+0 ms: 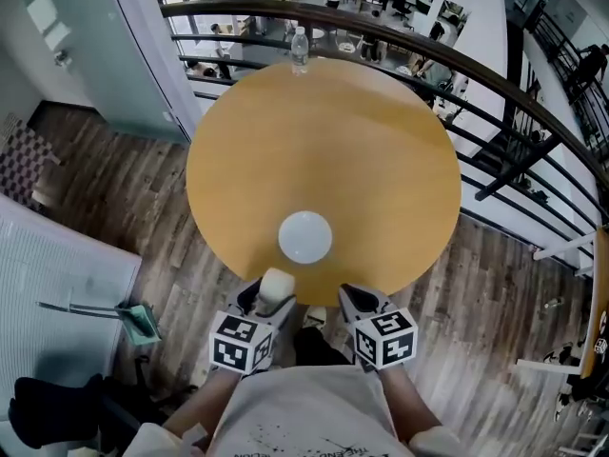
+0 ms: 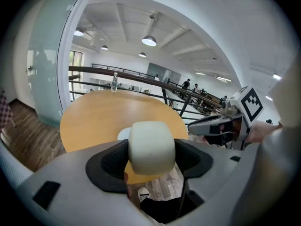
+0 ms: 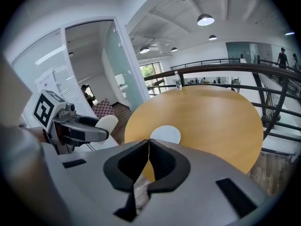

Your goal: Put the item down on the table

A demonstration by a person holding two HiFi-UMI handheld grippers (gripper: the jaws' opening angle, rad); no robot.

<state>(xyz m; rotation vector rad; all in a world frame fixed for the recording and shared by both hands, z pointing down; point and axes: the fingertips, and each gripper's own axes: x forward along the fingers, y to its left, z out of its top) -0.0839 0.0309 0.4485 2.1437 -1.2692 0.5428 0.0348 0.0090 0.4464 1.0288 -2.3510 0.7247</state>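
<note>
There are two tongs. The left tongs (image 2: 151, 154) are parted about as wide as the one item (image 1: 276, 286), a cream-white block with rounded corners, and they clamp it from both sides between the dark pads. The right tongs (image 3: 149, 146) are fully closed, pad against pad, and nothing is between them.

Both tongs are held low and close to the person's body, side by side, and both aim at the white round plate (image 1: 305, 237). Each carries one marker cube, the left (image 1: 241, 342) and the right (image 1: 385, 337). The item is up in the left tongs just on the person's side of the plate, over the near edge of the desk. The right tongs are also on the person's side of the plate, a little to its right and apart from it.

There is one desk (image 1: 324, 141), round, with a light brown wooden top. The plate lies on it, close to the near edge. One clear bottle (image 1: 299, 49) stands upright well beyond the plate, at the far edge.

Beyond the bottle a dark railing (image 1: 457, 60) curves around the desk, and a lower hall shows behind it. Left of the plate there is dark wooden floor (image 1: 124, 208) and a glass panel (image 1: 95, 36).
</note>
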